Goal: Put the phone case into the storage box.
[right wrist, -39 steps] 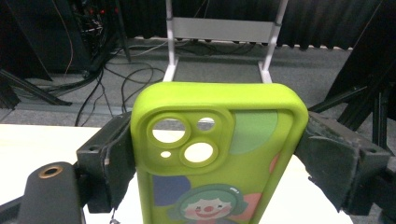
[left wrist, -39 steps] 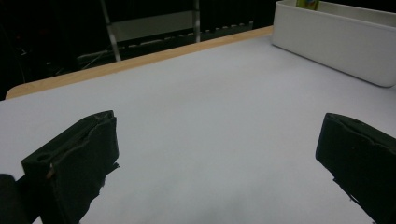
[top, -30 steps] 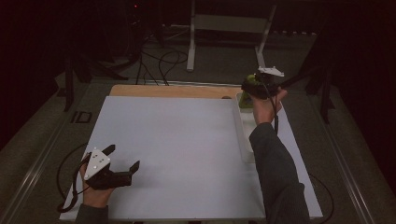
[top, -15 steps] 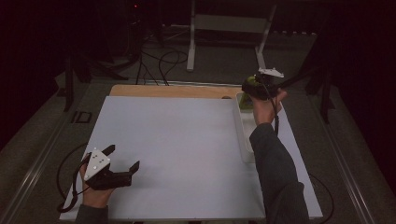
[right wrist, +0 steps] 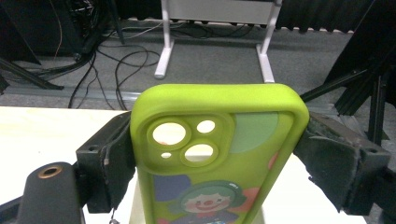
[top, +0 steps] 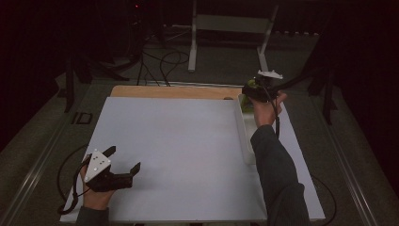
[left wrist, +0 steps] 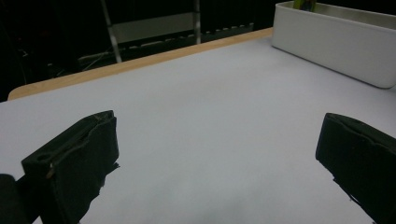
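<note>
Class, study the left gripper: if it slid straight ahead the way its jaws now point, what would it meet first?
Probably the white bin: the left gripper has bare table ahead, then that wall up right, though depth is unclear.

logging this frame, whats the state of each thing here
phone case: green, upright, clamped by its two sides in the right gripper
right gripper: shut on the phone case, above the far end of the bin
left gripper: open, nothing between its jaws, low over the near left of the table
bin: white, open-topped, standing on the table
</note>
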`<state>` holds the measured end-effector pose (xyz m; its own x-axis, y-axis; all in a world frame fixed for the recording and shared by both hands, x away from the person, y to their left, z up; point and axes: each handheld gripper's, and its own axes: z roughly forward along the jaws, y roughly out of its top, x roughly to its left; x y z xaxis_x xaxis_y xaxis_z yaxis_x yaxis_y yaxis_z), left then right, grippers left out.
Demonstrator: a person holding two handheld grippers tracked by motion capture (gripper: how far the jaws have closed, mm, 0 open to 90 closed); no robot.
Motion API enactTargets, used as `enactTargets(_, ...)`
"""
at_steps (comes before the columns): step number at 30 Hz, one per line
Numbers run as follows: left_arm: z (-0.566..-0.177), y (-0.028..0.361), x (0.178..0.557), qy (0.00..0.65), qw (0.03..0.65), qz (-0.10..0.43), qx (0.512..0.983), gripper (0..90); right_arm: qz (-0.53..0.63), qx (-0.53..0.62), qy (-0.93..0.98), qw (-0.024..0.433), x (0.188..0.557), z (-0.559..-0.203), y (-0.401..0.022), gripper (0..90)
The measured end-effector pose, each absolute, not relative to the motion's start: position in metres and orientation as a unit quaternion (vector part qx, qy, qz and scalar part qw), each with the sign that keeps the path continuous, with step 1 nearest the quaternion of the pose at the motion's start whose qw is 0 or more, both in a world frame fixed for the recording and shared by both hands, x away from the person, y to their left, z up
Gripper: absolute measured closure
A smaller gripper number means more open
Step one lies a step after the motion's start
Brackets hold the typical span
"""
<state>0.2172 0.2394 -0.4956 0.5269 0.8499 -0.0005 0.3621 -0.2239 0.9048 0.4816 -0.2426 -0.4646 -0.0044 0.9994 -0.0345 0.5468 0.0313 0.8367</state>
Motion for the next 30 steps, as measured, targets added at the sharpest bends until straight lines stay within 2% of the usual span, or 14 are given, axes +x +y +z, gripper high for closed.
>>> enactTargets(14,-0.495,0.240,0.217,0.411,0.469,0.261,0.737,0.0,0.300,0.627,0.640,0.326,0.486,-0.484,-0.242,15.7)
enactTargets(30,-0.495,0.239,0.217,0.411,0.470,0.260,0.737,0.0,0.290,0.636,0.640,0.318,0.485,-0.485,-0.241,15.6)
